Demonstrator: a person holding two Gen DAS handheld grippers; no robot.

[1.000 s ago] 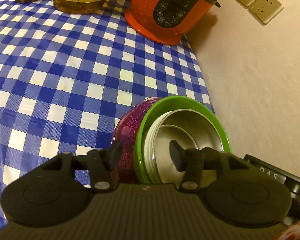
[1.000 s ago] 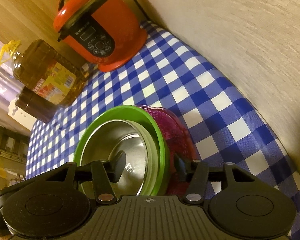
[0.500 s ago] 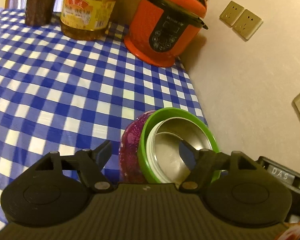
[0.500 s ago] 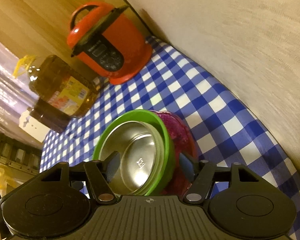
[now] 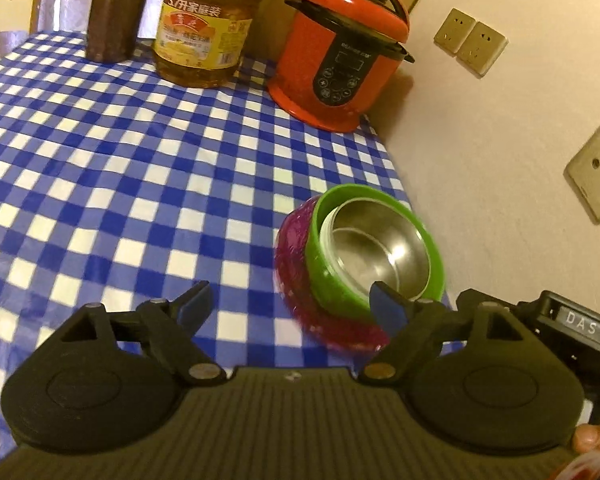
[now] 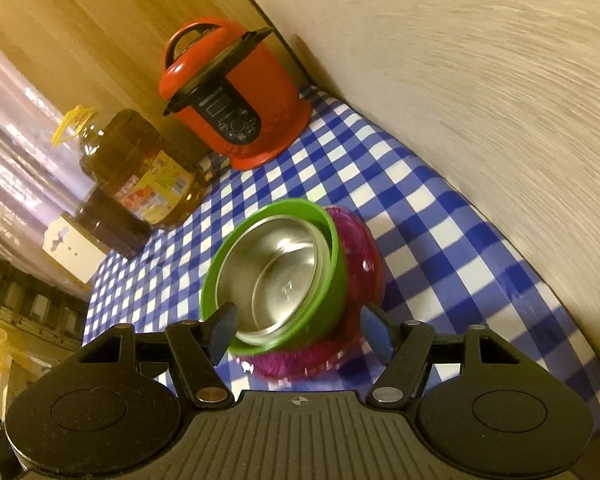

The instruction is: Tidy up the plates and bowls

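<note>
A stack of dishes stands on the blue-checked tablecloth (image 5: 120, 184) near the wall: a magenta glass bowl (image 5: 296, 256) at the bottom, a green bowl (image 5: 324, 276) in it, a steel bowl (image 5: 376, 248) innermost. My left gripper (image 5: 290, 304) hangs just short of the stack, its jaws opening wide, nothing between them. In the right wrist view the same magenta bowl (image 6: 356, 248), green bowl (image 6: 328, 300) and steel bowl (image 6: 284, 280) lie just beyond my right gripper (image 6: 299, 330), which is open and apart from them.
A red rice cooker (image 5: 340, 56), a big oil bottle (image 5: 204, 28) and a brown canister (image 5: 116, 12) stand along the table's far edge. The wall with sockets (image 5: 468, 40) runs close along the right. The right gripper's body (image 5: 572, 328) shows at lower right.
Both grippers held the stack's rim from opposite sides; both have let go, spread their jaws and drawn back and up. The stack stays on the cloth.
</note>
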